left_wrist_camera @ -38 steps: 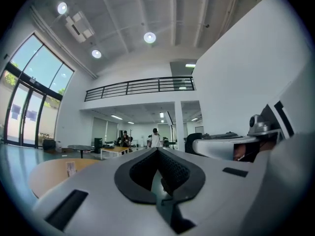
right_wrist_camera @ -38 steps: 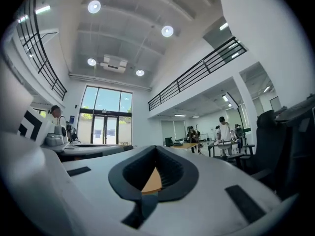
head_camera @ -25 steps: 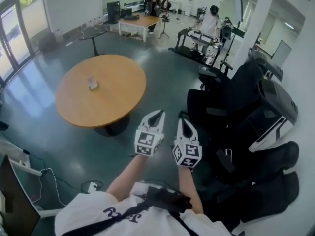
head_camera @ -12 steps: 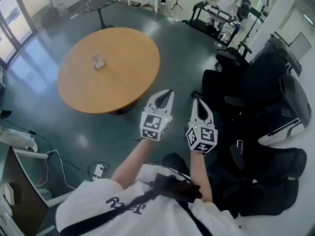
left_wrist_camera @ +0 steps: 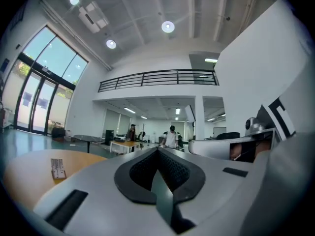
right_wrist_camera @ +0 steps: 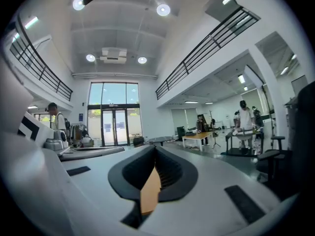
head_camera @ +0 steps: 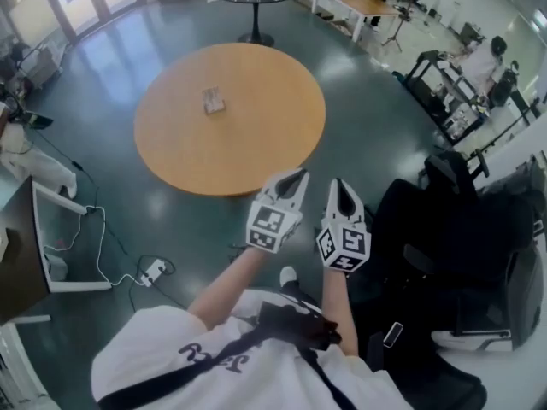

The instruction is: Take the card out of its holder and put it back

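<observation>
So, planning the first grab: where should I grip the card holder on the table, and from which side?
Likely across the long edges of the card holder, from the person's side: it sits alone on the round table, bare wood all round. Finer detail is unreadable.

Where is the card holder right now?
In the head view, the card holder lies on the round wooden table, just left of its centre, well beyond the left gripper and the right gripper.
</observation>
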A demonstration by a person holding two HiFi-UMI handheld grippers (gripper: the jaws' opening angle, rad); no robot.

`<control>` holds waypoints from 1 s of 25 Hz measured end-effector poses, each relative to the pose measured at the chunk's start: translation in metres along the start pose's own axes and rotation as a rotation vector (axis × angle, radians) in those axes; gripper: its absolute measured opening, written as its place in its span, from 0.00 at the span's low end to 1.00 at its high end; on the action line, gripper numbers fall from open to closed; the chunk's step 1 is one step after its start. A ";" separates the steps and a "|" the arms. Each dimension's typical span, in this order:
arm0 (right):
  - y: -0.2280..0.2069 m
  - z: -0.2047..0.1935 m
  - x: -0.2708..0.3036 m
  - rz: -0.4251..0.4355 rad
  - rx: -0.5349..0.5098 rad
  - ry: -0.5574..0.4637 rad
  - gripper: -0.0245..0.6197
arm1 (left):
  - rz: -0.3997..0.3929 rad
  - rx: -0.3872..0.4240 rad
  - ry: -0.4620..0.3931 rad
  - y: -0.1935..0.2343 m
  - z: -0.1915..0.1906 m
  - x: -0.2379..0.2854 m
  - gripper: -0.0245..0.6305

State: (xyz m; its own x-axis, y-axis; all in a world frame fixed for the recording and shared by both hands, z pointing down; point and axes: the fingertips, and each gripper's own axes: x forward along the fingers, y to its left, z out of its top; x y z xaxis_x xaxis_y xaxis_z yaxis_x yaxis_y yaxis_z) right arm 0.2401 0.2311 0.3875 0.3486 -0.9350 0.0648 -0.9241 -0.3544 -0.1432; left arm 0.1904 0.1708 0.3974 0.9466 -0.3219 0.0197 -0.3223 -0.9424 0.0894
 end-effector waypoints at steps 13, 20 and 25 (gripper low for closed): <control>0.059 -0.013 0.105 0.439 0.018 0.105 0.06 | 0.464 -0.033 -0.007 0.107 0.007 -0.026 0.05; 0.114 -0.019 0.163 0.521 0.011 0.124 0.06 | 0.517 -0.044 -0.018 0.178 0.009 -0.030 0.05; 0.173 -0.008 0.218 0.565 0.018 0.088 0.06 | 0.472 -0.036 -0.007 0.252 0.013 -0.027 0.05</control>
State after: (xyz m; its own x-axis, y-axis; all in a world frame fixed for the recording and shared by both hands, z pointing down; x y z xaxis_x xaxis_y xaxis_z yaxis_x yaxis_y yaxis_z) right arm 0.1553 -0.0338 0.3847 -0.2143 -0.9752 0.0557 -0.9601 0.1998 -0.1959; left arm 0.0830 -0.0589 0.4061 0.6963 -0.7152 0.0602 -0.7169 -0.6890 0.1069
